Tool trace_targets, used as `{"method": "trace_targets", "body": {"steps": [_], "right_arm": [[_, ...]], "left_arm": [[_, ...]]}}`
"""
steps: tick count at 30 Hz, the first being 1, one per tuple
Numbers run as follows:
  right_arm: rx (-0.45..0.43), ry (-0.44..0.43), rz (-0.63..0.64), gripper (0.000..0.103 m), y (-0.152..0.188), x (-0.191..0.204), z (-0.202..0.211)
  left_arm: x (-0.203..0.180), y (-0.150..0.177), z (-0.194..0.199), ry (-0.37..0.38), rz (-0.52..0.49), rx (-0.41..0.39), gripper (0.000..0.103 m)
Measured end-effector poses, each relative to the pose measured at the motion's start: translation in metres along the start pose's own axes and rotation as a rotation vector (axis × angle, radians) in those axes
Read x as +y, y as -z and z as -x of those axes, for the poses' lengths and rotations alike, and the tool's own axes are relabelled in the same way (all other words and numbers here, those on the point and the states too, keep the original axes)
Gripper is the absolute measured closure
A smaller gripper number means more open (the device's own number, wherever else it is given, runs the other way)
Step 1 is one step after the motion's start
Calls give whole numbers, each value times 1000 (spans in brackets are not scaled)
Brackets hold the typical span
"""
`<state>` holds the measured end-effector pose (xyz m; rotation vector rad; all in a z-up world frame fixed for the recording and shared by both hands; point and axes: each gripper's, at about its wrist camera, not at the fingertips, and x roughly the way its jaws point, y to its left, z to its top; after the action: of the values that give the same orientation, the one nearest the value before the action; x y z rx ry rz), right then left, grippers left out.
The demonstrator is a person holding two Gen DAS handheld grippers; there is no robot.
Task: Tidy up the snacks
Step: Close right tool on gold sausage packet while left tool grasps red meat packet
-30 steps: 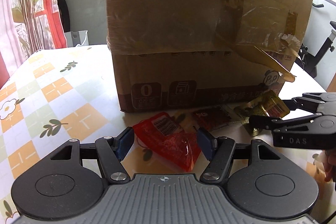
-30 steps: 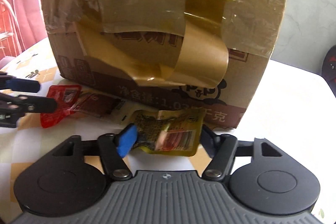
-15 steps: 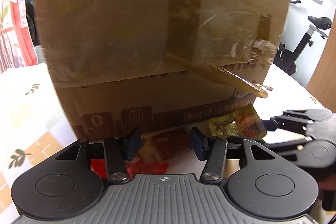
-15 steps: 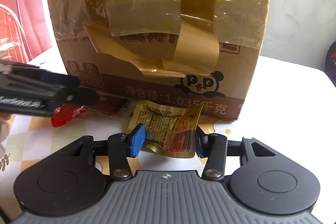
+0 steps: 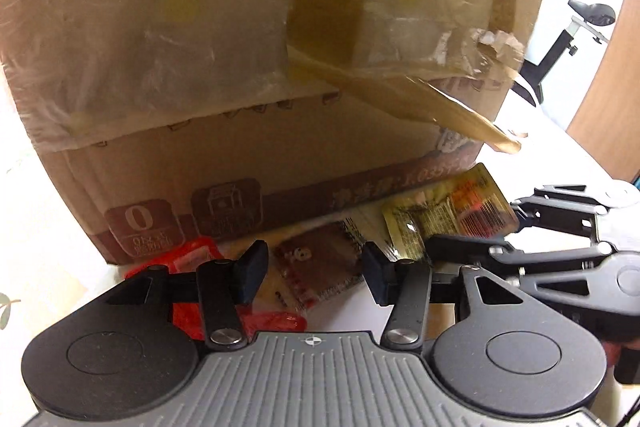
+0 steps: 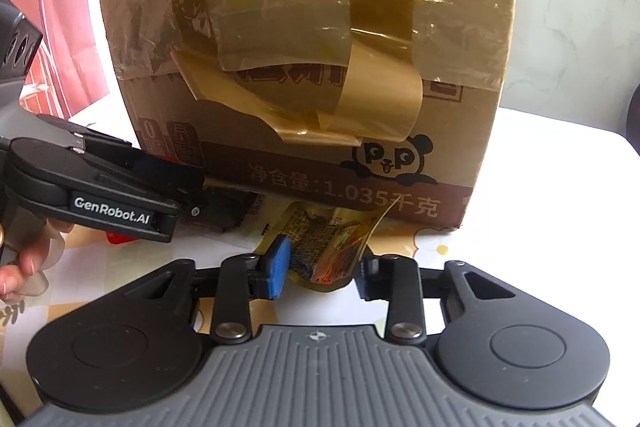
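Note:
Three snack packets lie on the table against a taped cardboard box [image 5: 248, 75]. My left gripper [image 5: 311, 273] is open, its fingers either side of a dark red-brown packet [image 5: 320, 267]; a red packet [image 5: 184, 259] lies under its left finger. A yellow packet [image 5: 448, 213] lies to the right, between the fingers of my right gripper [image 5: 476, 227]. In the right wrist view my right gripper [image 6: 320, 273] is open around the yellow packet [image 6: 328, 239], not clamped. The left gripper's body [image 6: 100, 183] crosses in from the left and hides most of the other packets.
The box [image 6: 312, 59] stands close in front of both grippers, with loose tape flaps hanging off its side. The table [image 6: 540, 227] has a white and orange tile pattern. An exercise bike [image 5: 576, 27] stands beyond the table at the right.
Both grippers have moved forward toward the box. My left gripper has shifted right from the red packet to the red-brown one. My right gripper has closed in around the yellow packet.

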<state>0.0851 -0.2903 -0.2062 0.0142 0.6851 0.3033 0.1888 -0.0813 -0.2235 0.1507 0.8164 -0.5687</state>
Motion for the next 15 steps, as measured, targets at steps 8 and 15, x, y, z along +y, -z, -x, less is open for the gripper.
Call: {"method": "trace_targets", "body": {"steps": [8,15], "right_arm": [[13,-29,-70,84,0,-9,22],[-6,1,-148,87,13,-22,43]], "left_arm": [[-17,12,4,-14,-72,19,50],[-16,11,12,108,-27,45,50]]}}
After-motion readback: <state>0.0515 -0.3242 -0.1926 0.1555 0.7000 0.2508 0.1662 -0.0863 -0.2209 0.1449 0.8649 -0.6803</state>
